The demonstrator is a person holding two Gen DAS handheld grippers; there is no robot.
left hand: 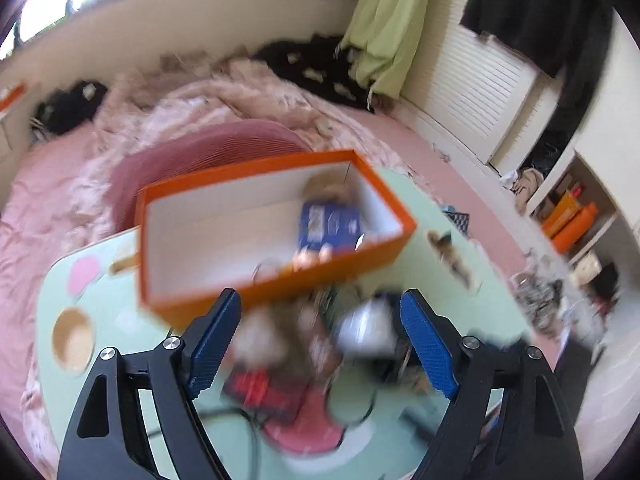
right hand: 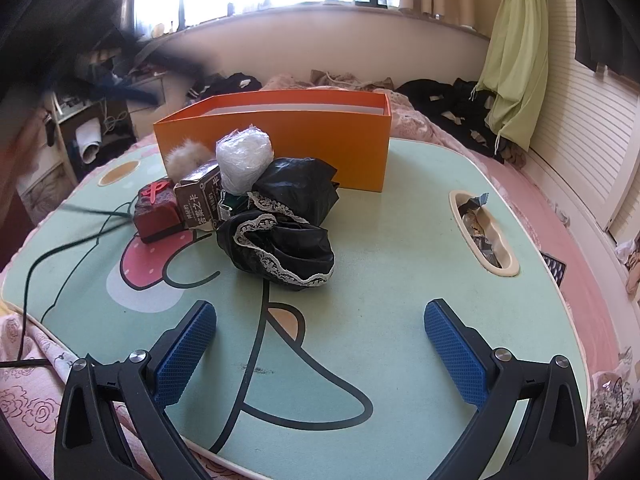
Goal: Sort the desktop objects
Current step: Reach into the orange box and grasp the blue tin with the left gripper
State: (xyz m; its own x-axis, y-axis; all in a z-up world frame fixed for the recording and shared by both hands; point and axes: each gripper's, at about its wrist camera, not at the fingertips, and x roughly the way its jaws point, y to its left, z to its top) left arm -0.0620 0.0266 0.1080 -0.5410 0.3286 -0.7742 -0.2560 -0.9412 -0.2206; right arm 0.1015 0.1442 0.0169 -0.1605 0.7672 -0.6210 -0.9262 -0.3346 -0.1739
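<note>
Mint-green and printed with a cartoon, the tabletop [right hand: 400, 216] sits on a bed covered in pink bedding [left hand: 60, 184], with a window behind. Ahead of the right gripper [right hand: 320, 344], whose blue ribbed jaws stand wide apart and hold nothing, an orange cardboard box [right hand: 288, 136] rests with its long axis running across the view, open side up, white inside. Between that box and the jaws lies a heap of things touching one another: a crumpled black lace-trimmed cloth [right hand: 280, 248] nearest the jaws, a glossy black plastic bag [right hand: 300, 188] behind it, a white wad wrapped in clear film [right hand: 244, 156] on top, a brown printed carton [right hand: 202, 200] leaning left of it, a tan fur pompom [right hand: 186, 160] against the box wall, and a red block [right hand: 158, 208] farthest left. A dark cord [right hand: 60, 248] trails off to the left of the heap. Right of the jaws, well apart from the heap, an oval recessed tray [right hand: 510, 268] in the tabletop holds wrappers.

The left gripper [left hand: 320, 344] hovers over the same heap, blurred in its view, jaws spread and empty. Beyond them the box interior shows a blue packet [left hand: 328, 224] at its right end.
</note>
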